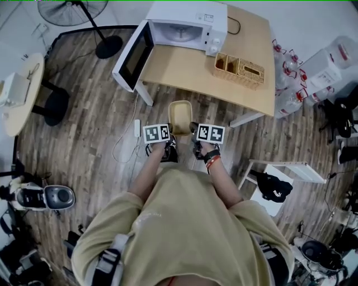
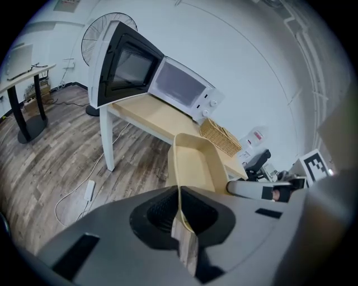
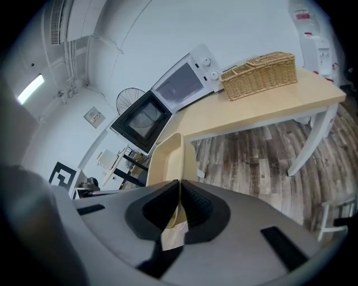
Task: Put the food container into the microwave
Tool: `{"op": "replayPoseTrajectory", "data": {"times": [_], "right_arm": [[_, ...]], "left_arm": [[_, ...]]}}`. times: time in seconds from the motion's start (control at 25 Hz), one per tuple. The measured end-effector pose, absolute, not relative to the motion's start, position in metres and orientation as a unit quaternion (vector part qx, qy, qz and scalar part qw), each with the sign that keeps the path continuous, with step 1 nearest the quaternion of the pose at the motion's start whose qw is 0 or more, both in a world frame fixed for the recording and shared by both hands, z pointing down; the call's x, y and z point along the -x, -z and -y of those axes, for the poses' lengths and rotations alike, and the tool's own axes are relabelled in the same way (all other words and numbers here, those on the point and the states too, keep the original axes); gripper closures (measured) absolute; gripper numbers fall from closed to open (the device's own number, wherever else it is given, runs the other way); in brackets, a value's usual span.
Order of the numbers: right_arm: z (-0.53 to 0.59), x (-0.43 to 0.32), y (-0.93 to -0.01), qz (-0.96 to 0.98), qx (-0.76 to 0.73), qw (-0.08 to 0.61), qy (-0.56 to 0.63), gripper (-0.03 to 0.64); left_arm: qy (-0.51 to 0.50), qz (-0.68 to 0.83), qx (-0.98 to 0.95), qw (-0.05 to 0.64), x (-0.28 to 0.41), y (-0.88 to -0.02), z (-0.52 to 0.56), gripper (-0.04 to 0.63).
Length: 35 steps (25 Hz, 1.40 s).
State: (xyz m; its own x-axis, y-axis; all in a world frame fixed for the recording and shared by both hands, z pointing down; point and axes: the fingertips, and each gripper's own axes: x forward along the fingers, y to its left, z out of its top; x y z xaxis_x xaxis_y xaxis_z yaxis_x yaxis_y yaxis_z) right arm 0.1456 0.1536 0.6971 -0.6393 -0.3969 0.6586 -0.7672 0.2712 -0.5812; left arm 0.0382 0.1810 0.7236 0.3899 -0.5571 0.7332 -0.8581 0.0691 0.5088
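Observation:
A pale yellow food container (image 1: pixel 180 117) hangs in the air in front of the wooden table (image 1: pixel 179 72), held between both grippers. My left gripper (image 1: pixel 170 134) is shut on its left rim; in the left gripper view the container (image 2: pixel 196 165) stretches away from the pinched jaws. My right gripper (image 1: pixel 192 133) is shut on the right rim, where the container (image 3: pixel 168 162) runs ahead of the jaws. The white microwave (image 1: pixel 187 25) stands at the table's back left with its door (image 1: pixel 133 56) swung wide open. The microwave (image 2: pixel 182 89) and door (image 2: pixel 126 64) also show ahead.
A wicker basket (image 1: pixel 239 70) sits on the table right of the microwave. A white power strip and cable (image 1: pixel 136 128) lie on the wood floor by the table leg. A fan (image 1: pixel 84 17) stands at the back left; water bottles (image 1: pixel 291 84) and a white shelf (image 1: pixel 285 173) are to the right.

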Motion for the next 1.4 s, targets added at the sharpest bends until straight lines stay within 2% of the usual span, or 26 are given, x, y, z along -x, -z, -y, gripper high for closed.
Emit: {"op": "replayPoseTrajectory", "data": {"times": [0.28,0.84,1.4], "right_arm": [[-0.079,-0.108,-0.676,0.772,-0.400,0.183,-0.458,0.580],[0.005,-0.052,-0.682,0.756,-0.420,0.181,-0.468,0.580],[0.050,-0.035,-0.677,0.750,-0.435,0.178,-0.465,0.580]], "left_arm": [[-0.147,0.530,-0.677,0.490,-0.001,-0.703,-0.100,0.563],[-0.147,0.511,-0.693,0.487,0.055,-0.698,-0.021,0.563],[-0.129,0.498,-0.699,0.497,0.074,-0.698,0.034,0.563]]}}
